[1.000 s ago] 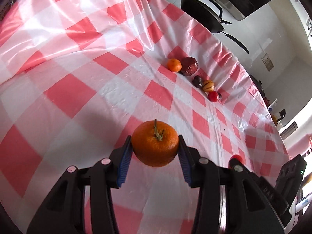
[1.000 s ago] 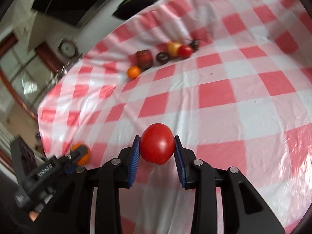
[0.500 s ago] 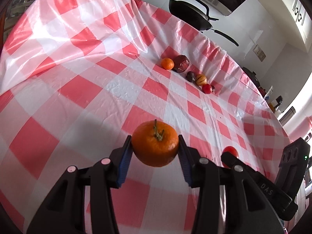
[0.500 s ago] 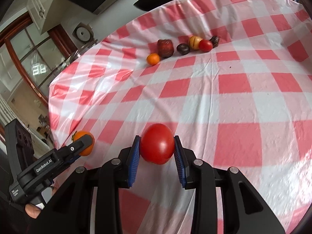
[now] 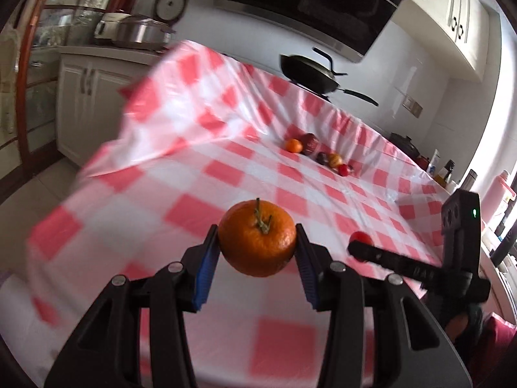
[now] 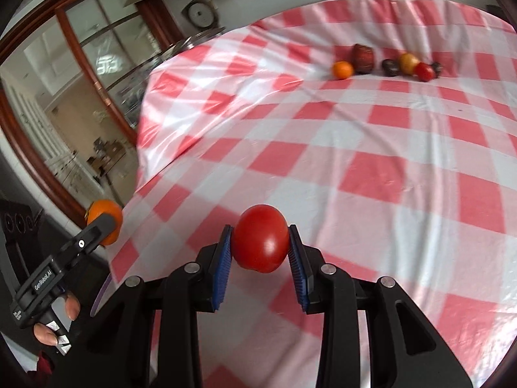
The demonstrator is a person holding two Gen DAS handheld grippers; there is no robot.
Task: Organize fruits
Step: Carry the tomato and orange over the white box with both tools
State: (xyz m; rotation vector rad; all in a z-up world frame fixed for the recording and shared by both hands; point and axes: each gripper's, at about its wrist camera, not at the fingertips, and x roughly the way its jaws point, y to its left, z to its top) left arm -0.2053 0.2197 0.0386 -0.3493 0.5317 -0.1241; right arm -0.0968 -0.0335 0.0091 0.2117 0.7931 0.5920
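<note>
Currently gripping orange [image 5: 257,237] in left fingers [image 5: 206,271], tomato [image 6: 260,242] in right fingers [image 6: 223,265]; fruit row [image 6: 386,63] far ahead across desk [image 6: 371,168], slightly right

Left claw [image 5: 257,247] and right claw [image 6: 260,248] each clamp fruit.

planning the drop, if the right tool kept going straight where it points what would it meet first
Probably bare red-and-white checked tablecloth. The right tool, shut on the round red tomato, aims across open cloth; the row of small fruits lies farther on and right, though depth is unclear.
</note>
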